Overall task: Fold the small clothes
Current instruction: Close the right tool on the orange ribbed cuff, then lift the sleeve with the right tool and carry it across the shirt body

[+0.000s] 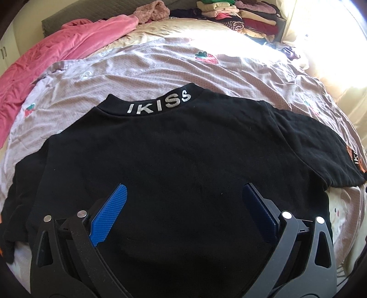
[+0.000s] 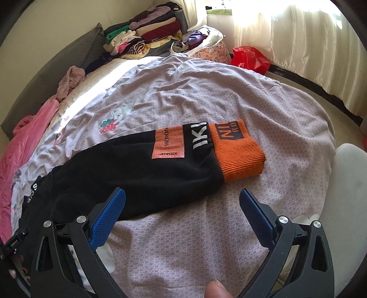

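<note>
From the left wrist camera, a black knit sweatshirt with white "IKISS" lettering on its collar (image 1: 174,146) lies spread flat on a wrinkled lilac bedspread printed with strawberries (image 1: 142,71). The collar points to the far side; the near hem runs out of sight under the camera. The left gripper (image 1: 184,191) hangs over the middle of the garment, its blue-padded fingers spread wide with nothing between them; whether the tips touch the cloth is hard to tell. The right sleeve stretches off to the right, its orange cuff mostly cut off at the edge. The left sleeve sinks into shadow at the lower left. A rumpled pink blanket (image 1: 52,55) lies along the far left, and a stack of folded clothes in mixed colours (image 1: 238,16) sits at the far end, partly washed out by sunlight.

From the right wrist camera, the same sweatshirt's sleeve lies across the bedspread, ending in a ribbed orange cuff (image 2: 238,153) beside an orange patch with small, barely legible print. The right gripper (image 2: 182,199) stands open, empty, near the sleeve's lower edge. A fingertip (image 2: 216,290) intrudes at the bottom. A red plastic bag (image 2: 251,58) rests far right beneath pale curtains (image 2: 298,43).
</note>
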`<state>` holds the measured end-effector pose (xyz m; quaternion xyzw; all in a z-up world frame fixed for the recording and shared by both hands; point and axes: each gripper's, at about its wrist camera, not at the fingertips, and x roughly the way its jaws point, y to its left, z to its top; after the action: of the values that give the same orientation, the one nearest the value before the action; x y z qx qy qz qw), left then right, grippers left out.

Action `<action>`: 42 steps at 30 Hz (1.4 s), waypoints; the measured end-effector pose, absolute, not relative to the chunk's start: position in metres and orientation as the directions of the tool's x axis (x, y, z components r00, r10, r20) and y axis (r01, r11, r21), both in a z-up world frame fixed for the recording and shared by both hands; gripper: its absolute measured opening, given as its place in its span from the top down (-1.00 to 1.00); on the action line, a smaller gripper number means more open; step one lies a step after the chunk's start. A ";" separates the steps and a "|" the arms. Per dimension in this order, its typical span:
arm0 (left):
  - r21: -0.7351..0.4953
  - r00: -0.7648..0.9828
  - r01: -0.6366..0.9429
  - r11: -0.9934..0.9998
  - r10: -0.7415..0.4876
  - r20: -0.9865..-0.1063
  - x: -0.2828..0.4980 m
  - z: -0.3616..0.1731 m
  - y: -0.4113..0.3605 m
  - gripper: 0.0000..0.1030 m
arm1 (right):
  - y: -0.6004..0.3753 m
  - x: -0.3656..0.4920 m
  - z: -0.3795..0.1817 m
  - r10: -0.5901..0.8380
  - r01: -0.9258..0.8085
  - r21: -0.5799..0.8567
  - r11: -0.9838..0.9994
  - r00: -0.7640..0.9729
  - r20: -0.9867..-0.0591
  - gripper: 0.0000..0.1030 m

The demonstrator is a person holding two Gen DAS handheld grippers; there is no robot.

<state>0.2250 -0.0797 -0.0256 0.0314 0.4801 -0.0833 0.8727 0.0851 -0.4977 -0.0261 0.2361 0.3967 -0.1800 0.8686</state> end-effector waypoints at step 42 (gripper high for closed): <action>-0.165 0.616 0.100 0.981 -0.191 -0.764 0.213 0.010 -0.011 -0.84 | -0.320 0.144 0.072 0.276 -0.048 0.419 0.907 0.820 -0.502 0.72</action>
<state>0.2129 -0.0107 0.0103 -0.0532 0.4308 -0.0810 0.8972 0.1436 -0.3201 0.0716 0.1978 0.2873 0.0868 0.9332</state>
